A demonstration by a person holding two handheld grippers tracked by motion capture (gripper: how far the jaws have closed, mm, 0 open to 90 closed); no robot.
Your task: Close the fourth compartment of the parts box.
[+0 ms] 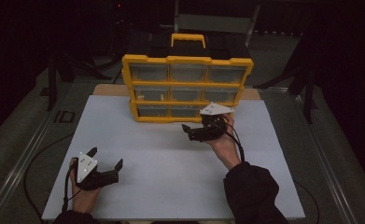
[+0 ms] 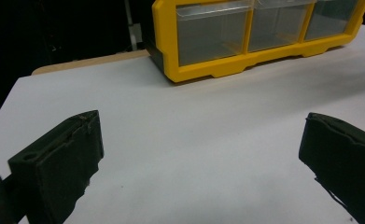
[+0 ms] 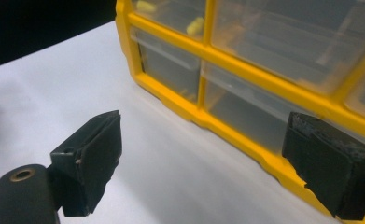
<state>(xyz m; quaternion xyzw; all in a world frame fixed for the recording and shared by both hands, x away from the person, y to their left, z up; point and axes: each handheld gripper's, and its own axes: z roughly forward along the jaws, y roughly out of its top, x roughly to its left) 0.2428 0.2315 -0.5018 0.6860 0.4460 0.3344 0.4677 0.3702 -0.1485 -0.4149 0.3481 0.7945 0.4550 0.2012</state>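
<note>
Left gripper [image 1: 108,160] jaws spread wide over bare white table [image 1: 171,158], right gripper [image 1: 187,129] jaws parted just beside yellow drawer cabinet [image 1: 187,86], nothing between either pair

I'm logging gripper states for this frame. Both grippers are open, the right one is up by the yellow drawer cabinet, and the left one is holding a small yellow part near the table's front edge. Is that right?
Not quite. The left gripper holds nothing: the left gripper view shows its jaws wide apart over bare white table. The rest stands: both are open, and the right gripper is by the yellow drawer cabinet.
</note>
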